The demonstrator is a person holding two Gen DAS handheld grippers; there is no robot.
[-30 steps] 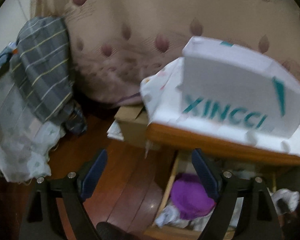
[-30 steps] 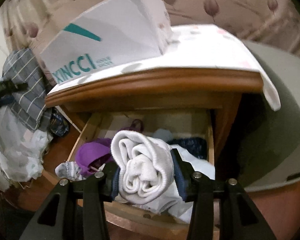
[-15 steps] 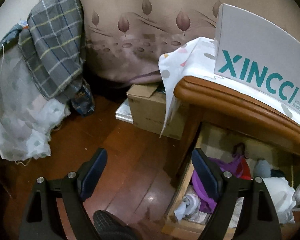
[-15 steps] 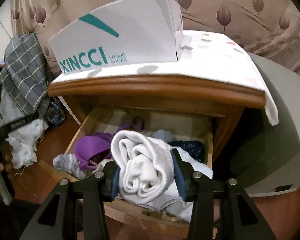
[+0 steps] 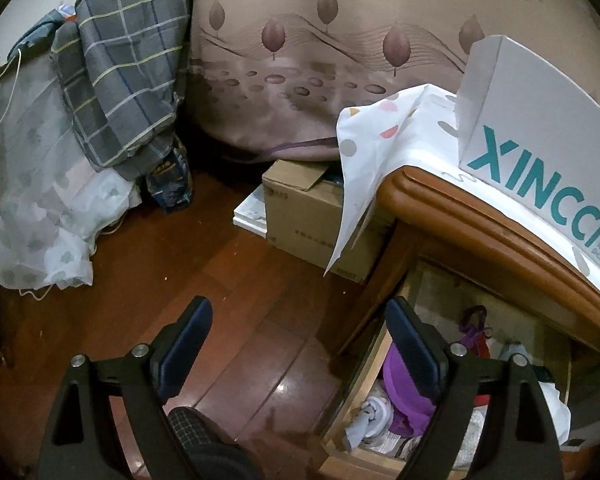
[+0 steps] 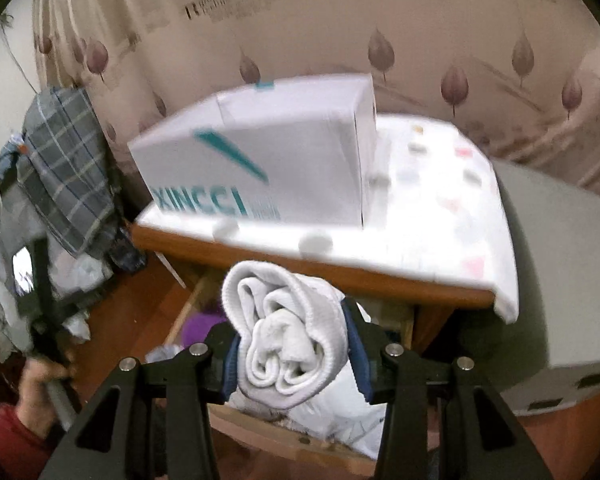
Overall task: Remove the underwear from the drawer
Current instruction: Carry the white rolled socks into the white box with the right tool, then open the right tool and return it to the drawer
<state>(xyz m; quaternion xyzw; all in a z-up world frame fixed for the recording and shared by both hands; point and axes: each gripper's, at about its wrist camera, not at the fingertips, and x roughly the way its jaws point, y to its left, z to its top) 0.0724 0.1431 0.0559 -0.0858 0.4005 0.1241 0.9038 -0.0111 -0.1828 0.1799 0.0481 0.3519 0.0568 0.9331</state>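
The right gripper (image 6: 292, 354) has its fingers clenched on the rolled white underwear (image 6: 288, 332), lifted above the open drawer (image 6: 284, 436) at 6 o'clock. The left gripper (image 5: 300, 344) hangs released, fingers apart, over the floor (image 5: 204, 280), probably to keep clear.

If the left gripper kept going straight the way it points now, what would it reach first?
Probably the bare wooden floor. The left gripper is open and empty, aimed down at the boards beside the open drawer, short of the cardboard box. Depth is uncertain through the fisheye.
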